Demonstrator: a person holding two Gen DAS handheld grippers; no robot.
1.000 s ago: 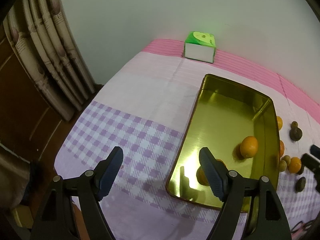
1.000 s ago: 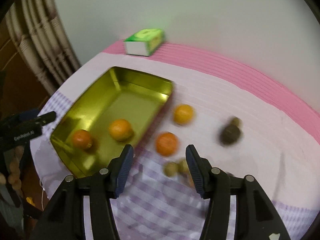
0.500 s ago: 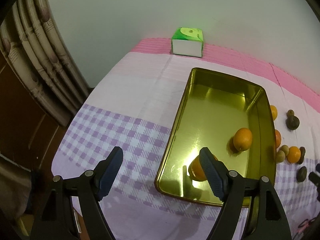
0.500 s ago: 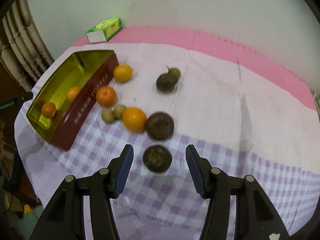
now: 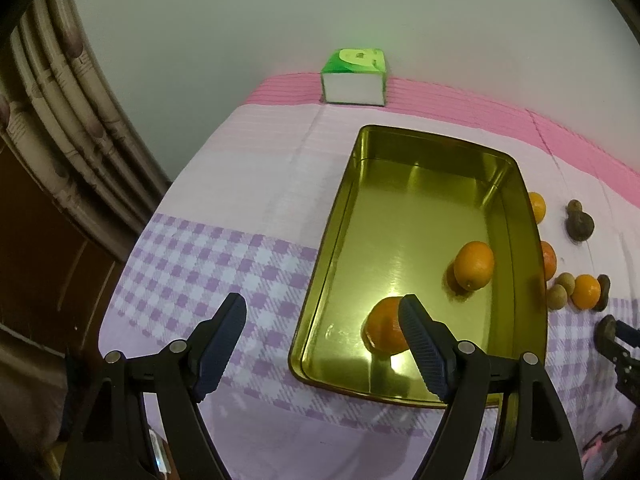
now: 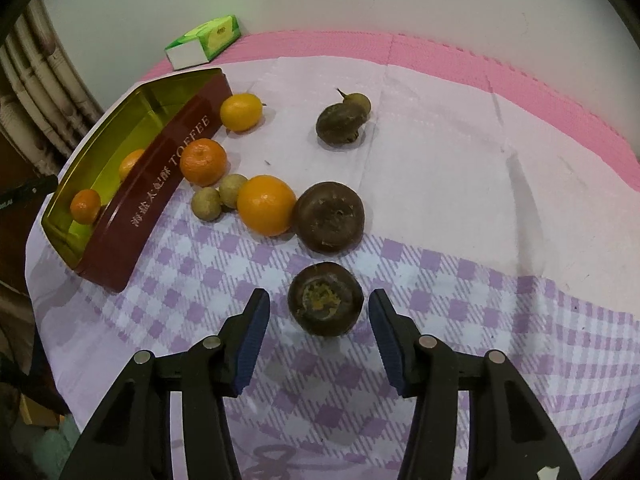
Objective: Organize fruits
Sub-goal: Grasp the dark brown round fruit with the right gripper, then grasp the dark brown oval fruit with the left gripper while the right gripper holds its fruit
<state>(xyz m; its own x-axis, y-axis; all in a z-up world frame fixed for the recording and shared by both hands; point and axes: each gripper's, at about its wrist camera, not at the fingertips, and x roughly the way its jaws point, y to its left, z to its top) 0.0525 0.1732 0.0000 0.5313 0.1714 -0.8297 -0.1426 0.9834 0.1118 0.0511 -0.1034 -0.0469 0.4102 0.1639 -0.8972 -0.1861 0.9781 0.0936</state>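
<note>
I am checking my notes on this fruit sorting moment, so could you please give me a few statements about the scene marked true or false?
1. Two oranges lie inside the gold tin. True.
2. The right tongs are shut on the dark brown fruit. False: open, a finger on either side, not touching.
3. The left tongs hold an orange. False: open and empty.
4. A green tissue box sits beyond the tin. True.

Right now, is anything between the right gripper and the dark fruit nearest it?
Nothing visible: the right gripper is open, its fingers flanking the dark fruit on the checked cloth, without touching it.
</note>
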